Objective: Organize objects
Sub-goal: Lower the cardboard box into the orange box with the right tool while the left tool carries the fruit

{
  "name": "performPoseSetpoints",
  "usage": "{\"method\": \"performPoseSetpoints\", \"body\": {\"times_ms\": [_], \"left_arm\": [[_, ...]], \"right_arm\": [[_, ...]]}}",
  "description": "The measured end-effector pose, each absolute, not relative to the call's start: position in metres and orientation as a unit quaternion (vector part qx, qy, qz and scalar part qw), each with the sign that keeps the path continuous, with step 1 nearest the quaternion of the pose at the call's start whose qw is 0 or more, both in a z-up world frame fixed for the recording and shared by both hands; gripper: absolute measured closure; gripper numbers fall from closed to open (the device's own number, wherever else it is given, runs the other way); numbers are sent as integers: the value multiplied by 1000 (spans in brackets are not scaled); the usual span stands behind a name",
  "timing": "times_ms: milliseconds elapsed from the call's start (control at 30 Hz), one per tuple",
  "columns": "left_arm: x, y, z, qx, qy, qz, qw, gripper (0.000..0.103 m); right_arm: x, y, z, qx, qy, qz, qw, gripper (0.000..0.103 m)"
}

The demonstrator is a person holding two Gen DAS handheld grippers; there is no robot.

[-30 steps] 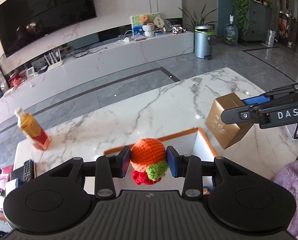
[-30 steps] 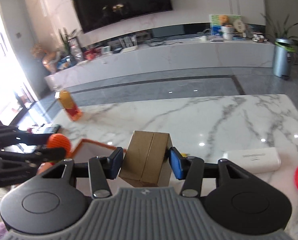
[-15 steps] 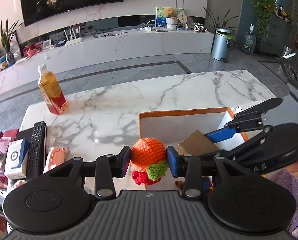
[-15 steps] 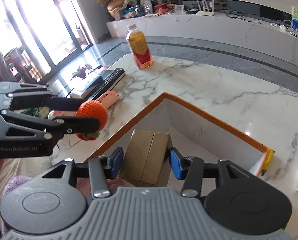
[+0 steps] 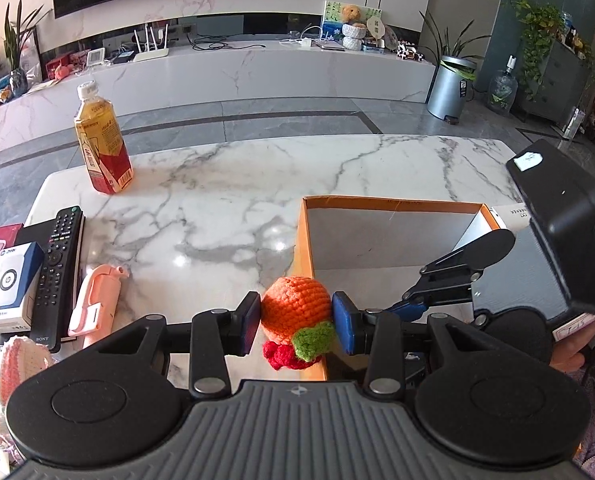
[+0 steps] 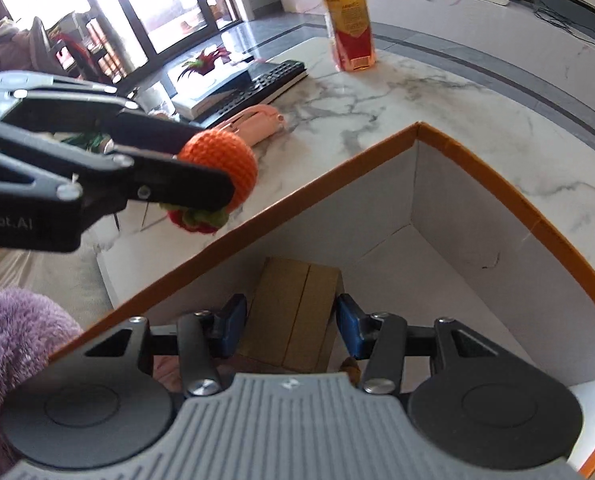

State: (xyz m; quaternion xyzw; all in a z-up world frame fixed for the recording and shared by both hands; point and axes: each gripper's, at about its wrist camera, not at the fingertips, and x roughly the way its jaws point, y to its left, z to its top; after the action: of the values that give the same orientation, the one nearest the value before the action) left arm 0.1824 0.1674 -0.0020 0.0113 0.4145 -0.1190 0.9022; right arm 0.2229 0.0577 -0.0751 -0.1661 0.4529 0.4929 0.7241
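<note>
Marble table [image 5: 225,216]: a knitted orange [image 5: 295,314] is clamped in the left fingers [image 5: 253,322] beside the box [image 6: 473,172]; a brown carton [image 6: 295,316] is gripped between the right fingers [image 6: 349,330] inside it.

— What can't I see from my left tongs?
— My right gripper [image 5: 411,308] hides the box's [image 5: 389,203] floor; the carton doesn't show.
— And from the right?
— My own body hides the carton's [image 6: 293,316] lower end, and the bottle's [image 6: 349,28] cap is cut off at the top.

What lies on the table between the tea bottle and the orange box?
Only bare marble table lies between the tea bottle and the orange box; the left wrist view shows it best.
</note>
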Motion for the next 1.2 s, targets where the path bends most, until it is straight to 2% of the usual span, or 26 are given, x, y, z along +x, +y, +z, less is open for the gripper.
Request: {"method": "performPoseSetpoints", "body": {"times_ms": [400,600,700,800,967,1033,1067,1100,1133,1200], "left_arm": [[183,168,-4,5,417,-124,901,58],[183,168,-3,4,416,-124,901,58],[183,168,-2,4,417,-126,900,58],[183,167,-2,5,417,-129,900,58],[184,167,-1,2,414,-129,901,58],[184,166,1,2,412,-130,902,58],[183,166,1,3,412,-131,902,58],[183,166,2,4,412,-132,902,58],[183,165,2,6,412,-133,901,58],[183,164,2,9,412,-134,901,58]], "right_arm": [[217,81,-86,-334,406,586,617,52],[222,88,-89,-357,393,625,572,50],[223,88,-90,-351,396,627,572,49],[223,82,-84,-339,392,626,583,43],[247,73,-76,-234,447,609,612,45],[258,70,-75,-197,469,593,625,67],[261,71,-75,-190,478,579,632,71],[262,70,-76,-190,480,572,637,80],[262,69,-76,-194,479,570,639,83],[263,68,-79,-191,486,564,640,83]]}}
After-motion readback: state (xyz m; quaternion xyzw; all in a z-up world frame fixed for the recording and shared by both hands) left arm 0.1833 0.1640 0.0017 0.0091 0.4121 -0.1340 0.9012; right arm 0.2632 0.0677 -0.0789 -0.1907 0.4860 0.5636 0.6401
